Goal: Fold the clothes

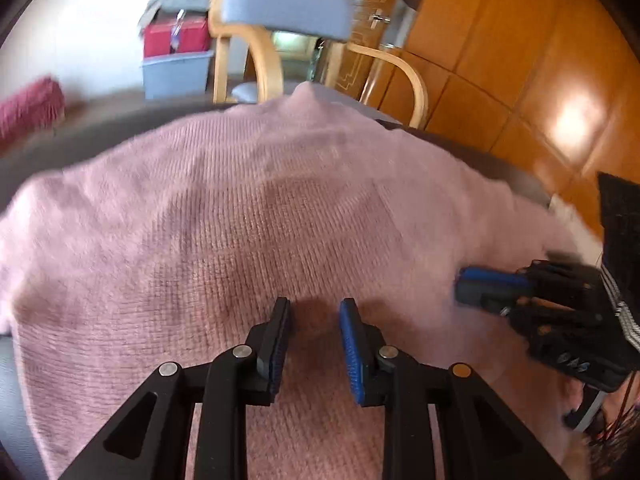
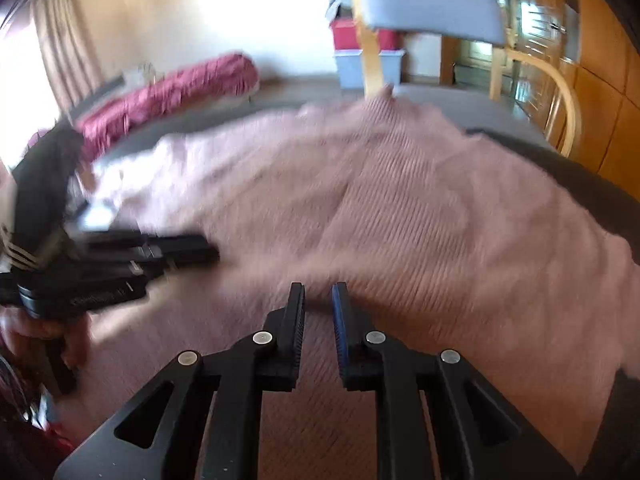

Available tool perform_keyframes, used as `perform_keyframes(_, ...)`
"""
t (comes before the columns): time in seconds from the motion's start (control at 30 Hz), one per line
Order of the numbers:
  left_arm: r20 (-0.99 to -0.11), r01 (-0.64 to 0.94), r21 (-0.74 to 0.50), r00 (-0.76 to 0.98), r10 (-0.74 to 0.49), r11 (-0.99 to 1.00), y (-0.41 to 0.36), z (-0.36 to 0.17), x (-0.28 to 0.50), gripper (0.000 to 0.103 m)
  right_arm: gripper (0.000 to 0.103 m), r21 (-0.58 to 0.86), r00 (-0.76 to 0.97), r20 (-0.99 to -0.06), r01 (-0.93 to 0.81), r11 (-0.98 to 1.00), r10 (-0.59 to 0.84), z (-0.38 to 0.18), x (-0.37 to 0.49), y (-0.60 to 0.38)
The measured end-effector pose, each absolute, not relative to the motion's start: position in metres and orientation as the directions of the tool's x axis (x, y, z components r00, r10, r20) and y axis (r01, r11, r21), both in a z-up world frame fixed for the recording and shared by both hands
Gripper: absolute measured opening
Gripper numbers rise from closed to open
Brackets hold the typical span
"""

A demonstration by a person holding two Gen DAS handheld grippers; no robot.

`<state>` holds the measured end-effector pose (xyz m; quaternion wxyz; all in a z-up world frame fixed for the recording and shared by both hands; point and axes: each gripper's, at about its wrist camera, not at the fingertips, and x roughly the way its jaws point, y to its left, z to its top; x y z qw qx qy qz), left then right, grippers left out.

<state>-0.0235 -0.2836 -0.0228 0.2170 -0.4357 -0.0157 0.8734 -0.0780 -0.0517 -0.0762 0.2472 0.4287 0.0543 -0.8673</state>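
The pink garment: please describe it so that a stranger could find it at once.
Find the dark table in front of the grey-cushioned wooden chair. The pink knitted sweater lies spread over most of it, beneath both grippers. Its pale pink ribbed knit differs from the darker crimson bundle behind.

Sweater (image 1: 280,208) spreads mid-frame over the table (image 1: 100,136); chair (image 1: 286,4) behind it at top, bins (image 1: 176,56) upper left.

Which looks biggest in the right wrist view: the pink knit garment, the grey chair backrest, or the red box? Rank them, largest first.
1. pink knit garment, filling most of the frame, though it lies nearest the camera.
2. grey chair backrest.
3. red box, farther back and partly hidden by the chair, so its true size is unsure.
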Motion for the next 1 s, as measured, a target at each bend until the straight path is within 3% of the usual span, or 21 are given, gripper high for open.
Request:
perform_keyframes(0.17,-0.743,-0.383,-0.253,-0.511,0.432,-0.888,-0.307,-0.026,-0.024,0.025,0.014,0.029,-0.547,-0.781,0.450,-0.892,-0.302,-0.077,-0.054,-0.018)
perform_keyframes(0.27,-0.735,-0.394,-0.275,-0.502,0.456,-0.877,-0.322,-0.029,-0.024,0.025,0.013,0.061,-0.558,-0.778,0.389,-0.919,-0.288,-0.080,-0.048,0.014)
perform_keyframes(0.4,-0.723,-0.385,-0.318,-0.493,0.484,-0.867,-0.333,-0.028,-0.025,0.024,0.013,0.206,-0.561,-0.740,0.338,-0.918,-0.372,-0.083,-0.046,0.038)
perform_keyframes(0.53,-0.718,-0.343,-0.223,-0.575,0.392,-0.912,-0.334,-0.016,0.002,0.025,0.015,0.105,-0.653,-0.699,0.309,-0.945,-0.291,-0.065,-0.021,0.039)
perform_keyframes(0.73,-0.734,-0.353,-0.237,-0.545,0.405,-0.905,-0.345,-0.025,0.018,0.026,0.016,0.131,-0.611,-0.741,0.277,-0.952,-0.279,-0.079,-0.008,0.060)
perform_keyframes(0.93,-0.715,-0.340,-0.277,-0.551,0.429,-0.899,-0.367,-0.027,0.021,0.026,0.014,0.008,-0.655,-0.732,0.266,-0.964,-0.187,-0.076,0.011,0.079)
perform_keyframes(1.0,-0.711,-0.335,-0.306,-0.543,0.448,-0.891,-0.370,-0.028,0.019,0.026,0.014,0.034,-0.663,-0.723,0.247,-0.968,-0.194,-0.072,0.009,0.078)
